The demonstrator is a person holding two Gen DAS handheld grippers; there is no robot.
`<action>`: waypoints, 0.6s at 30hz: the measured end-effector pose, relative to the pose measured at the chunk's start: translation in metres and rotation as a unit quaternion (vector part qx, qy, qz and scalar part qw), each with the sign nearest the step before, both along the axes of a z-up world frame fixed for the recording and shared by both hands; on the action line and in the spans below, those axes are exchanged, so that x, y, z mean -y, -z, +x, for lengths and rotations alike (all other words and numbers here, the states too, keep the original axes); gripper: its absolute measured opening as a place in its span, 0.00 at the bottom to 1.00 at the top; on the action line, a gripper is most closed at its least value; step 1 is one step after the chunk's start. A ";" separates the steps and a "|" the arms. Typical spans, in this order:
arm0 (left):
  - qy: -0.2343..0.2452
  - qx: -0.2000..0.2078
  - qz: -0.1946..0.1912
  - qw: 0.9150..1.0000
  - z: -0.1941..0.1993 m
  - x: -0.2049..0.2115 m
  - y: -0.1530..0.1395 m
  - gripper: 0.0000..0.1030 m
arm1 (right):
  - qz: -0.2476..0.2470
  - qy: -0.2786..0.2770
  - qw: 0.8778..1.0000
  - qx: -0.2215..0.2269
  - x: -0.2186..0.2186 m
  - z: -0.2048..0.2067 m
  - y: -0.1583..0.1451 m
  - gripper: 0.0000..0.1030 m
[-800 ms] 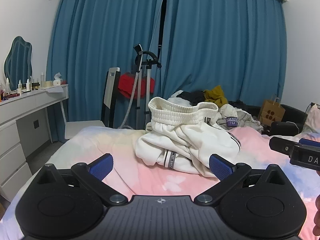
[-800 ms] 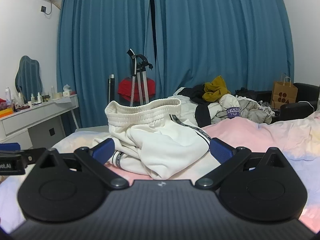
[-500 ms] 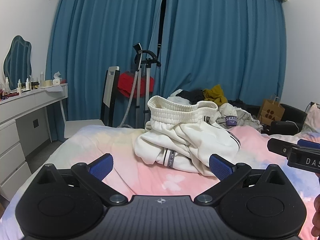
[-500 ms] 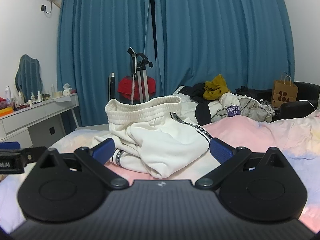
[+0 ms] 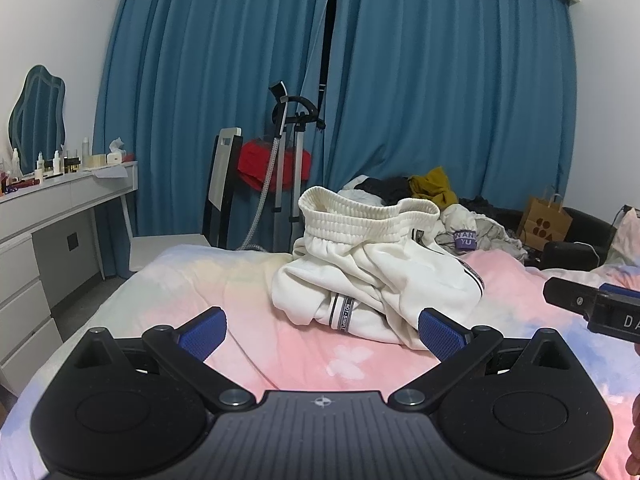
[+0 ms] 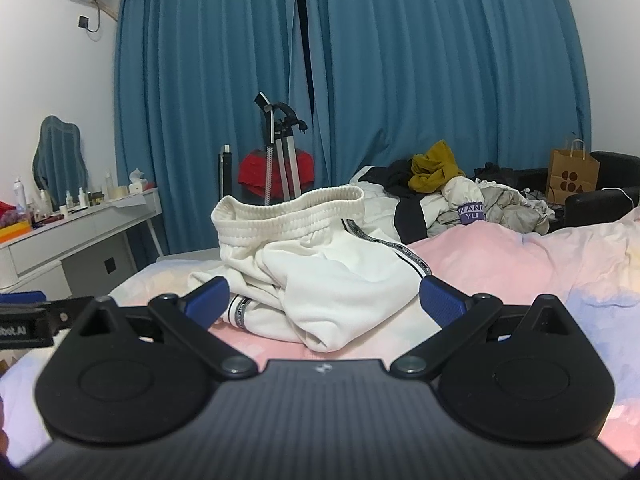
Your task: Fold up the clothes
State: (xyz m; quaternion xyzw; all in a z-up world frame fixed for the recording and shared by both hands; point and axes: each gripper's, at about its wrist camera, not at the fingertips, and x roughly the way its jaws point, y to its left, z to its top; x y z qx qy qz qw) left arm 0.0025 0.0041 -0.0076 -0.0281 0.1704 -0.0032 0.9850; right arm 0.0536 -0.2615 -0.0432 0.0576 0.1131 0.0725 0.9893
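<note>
Blue curtains (image 5: 420,100) fill the far wall behind a bed (image 5: 248,312) under a pink and pastel cover. On that cover a crumpled heap of white trousers (image 5: 376,276) sits, ribbed waistband uppermost. More clothes (image 6: 460,196) are piled beyond it, perhaps jackets. The left gripper (image 5: 322,330) and right gripper (image 6: 324,298) both hover short of the trousers, fingers spread wide and empty.

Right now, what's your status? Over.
Both hand-held grippers, left and right, open, empty. White pants crumpled on bed, unfolded. Nothing in the way.
</note>
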 end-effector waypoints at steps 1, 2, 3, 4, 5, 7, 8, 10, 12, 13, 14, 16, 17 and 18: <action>0.000 -0.001 0.001 1.000 0.001 0.000 0.001 1.00 | 0.001 0.001 1.000 0.001 0.000 0.000 0.000 1.00; 0.001 -0.002 0.001 1.000 0.001 0.000 0.001 1.00 | 0.002 0.001 1.000 0.003 0.001 0.000 0.000 1.00; 0.001 -0.002 0.002 1.000 0.001 0.000 0.002 1.00 | 0.003 0.002 1.000 0.004 0.001 0.000 0.000 1.00; 0.000 -0.003 0.003 1.000 0.002 0.001 0.002 1.00 | 0.005 0.002 1.000 0.005 0.001 -0.001 0.000 1.00; 0.000 -0.004 0.002 1.000 0.002 0.000 0.003 1.00 | 0.006 0.003 1.000 0.007 0.001 -0.001 -0.001 1.00; -0.002 -0.006 0.001 1.000 0.003 -0.001 0.004 1.00 | 0.005 0.004 1.000 0.008 0.001 -0.001 0.000 1.00; -0.002 -0.007 0.000 1.000 0.004 -0.001 0.004 1.00 | 0.004 0.004 1.000 0.008 0.001 -0.001 0.000 1.00; -0.002 -0.008 -0.002 1.000 0.004 -0.002 0.004 1.00 | 0.002 0.005 1.000 0.008 0.001 -0.001 0.000 1.00; 0.000 -0.008 -0.005 1.000 0.004 -0.004 0.005 1.00 | 0.002 0.005 1.000 0.007 0.000 -0.001 0.001 1.00; -0.001 -0.009 -0.003 1.000 0.006 -0.005 0.006 1.00 | 0.002 0.005 1.000 0.007 0.000 -0.001 0.000 1.00; -0.004 -0.012 -0.002 1.000 0.008 -0.005 0.007 1.00 | 0.001 0.006 1.000 0.006 0.000 -0.001 0.001 1.00; -0.004 -0.024 -0.004 1.000 0.017 -0.008 0.009 1.00 | -0.001 0.008 1.000 0.004 0.000 -0.001 0.001 1.00; -0.001 -0.030 -0.007 1.000 0.023 -0.009 0.009 1.00 | -0.001 0.009 1.000 0.003 0.000 -0.001 0.002 1.00; 0.003 -0.038 -0.007 0.999 0.032 -0.011 0.010 1.00 | -0.001 0.010 1.000 0.003 0.000 -0.001 0.002 1.00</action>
